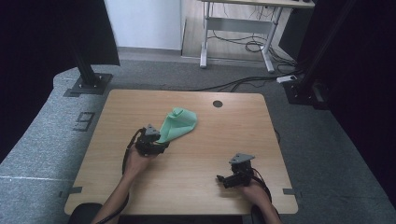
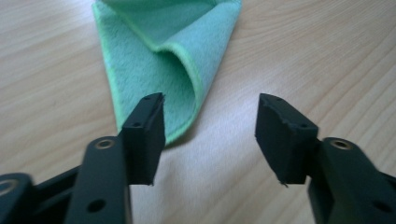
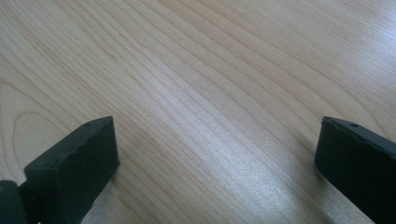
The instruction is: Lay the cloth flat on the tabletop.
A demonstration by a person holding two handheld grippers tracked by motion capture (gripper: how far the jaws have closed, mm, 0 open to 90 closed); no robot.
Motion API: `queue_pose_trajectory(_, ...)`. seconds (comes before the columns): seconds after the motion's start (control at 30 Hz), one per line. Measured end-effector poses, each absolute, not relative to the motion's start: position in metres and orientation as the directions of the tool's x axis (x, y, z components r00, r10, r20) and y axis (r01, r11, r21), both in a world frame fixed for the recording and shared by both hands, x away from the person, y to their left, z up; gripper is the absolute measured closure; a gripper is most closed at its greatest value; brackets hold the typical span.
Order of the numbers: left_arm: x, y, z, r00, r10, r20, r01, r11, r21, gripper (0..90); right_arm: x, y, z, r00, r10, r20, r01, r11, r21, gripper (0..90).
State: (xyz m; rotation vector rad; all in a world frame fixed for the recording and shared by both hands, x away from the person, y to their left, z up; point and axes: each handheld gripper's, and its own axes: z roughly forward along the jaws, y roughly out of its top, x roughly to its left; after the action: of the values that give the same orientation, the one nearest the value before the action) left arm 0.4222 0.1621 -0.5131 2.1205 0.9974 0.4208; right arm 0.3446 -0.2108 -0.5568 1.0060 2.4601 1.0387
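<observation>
A mint-green cloth (image 1: 177,125) lies loosely folded on the wooden table (image 1: 219,140), near its middle. My left gripper (image 1: 161,145) sits at the cloth's near corner. In the left gripper view the cloth (image 2: 159,60) forms a folded point just ahead of the left jaw, and the left gripper (image 2: 210,121) is open with bare wood between its jaws; the cloth is not held. My right gripper (image 1: 222,179) rests near the table's front right, open, apart from the cloth. The right gripper (image 3: 215,144) has only wood grain between its wide-spread jaws.
A dark round grommet hole (image 1: 217,103) sits near the table's far edge. Grey carpet surrounds the table, with black stand feet (image 1: 88,84) at the far left and cables (image 1: 243,84) on the floor behind. A desk frame (image 1: 238,32) stands farther back.
</observation>
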Motion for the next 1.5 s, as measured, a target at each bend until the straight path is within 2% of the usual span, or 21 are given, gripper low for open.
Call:
queue_pose_trajectory(0.07,0.427,0.158,-0.514,0.650,0.760,-0.016,0.518,-0.428,0.740,51.3,0.345,-0.211,-0.557,-0.715,0.699,0.007,0.492,0.497,0.715,0.0)
queue_pose_trajectory(0.3,0.443,0.150,-0.522,0.638,0.769,-0.021,0.547,-0.434,0.716,62.7,0.345,-0.211,-0.557,-0.715,0.699,0.006,0.492,0.497,0.715,0.0)
queue_pose_trajectory(0.4,0.448,0.149,-0.528,0.635,0.772,-0.029,0.562,-0.436,0.703,73.3,0.345,-0.211,-0.557,-0.715,0.699,0.006,0.492,0.497,0.715,0.0)
queue_pose_trajectory(0.43,0.449,0.149,-0.530,0.635,0.772,-0.026,0.566,-0.441,0.697,73.3,0.345,-0.211,-0.557,-0.715,0.699,0.006,0.492,0.497,0.715,0.0)
queue_pose_trajectory(0.5,0.449,0.151,-0.533,0.636,0.771,-0.035,0.571,-0.440,0.694,85.6,0.345,-0.211,-0.557,-0.715,0.699,0.007,0.492,0.497,0.715,0.0)
queue_pose_trajectory(0.53,0.447,0.152,-0.534,0.638,0.769,-0.041,0.570,-0.437,0.696,87.0,0.345,-0.211,-0.557,-0.715,0.699,0.007,0.492,0.497,0.715,0.0)
queue_pose_trajectory(0.93,0.418,0.153,-0.526,0.683,0.728,-0.051,0.546,-0.463,0.698,87.9,0.345,-0.211,-0.557,-0.715,0.699,0.007,0.492,0.497,0.715,0.0)
queue_pose_trajectory(1.5,0.365,0.161,-0.534,0.720,0.690,-0.075,0.531,-0.478,0.700,87.5,0.345,-0.211,-0.557,-0.716,0.698,0.006,0.492,0.497,0.715,0.0)
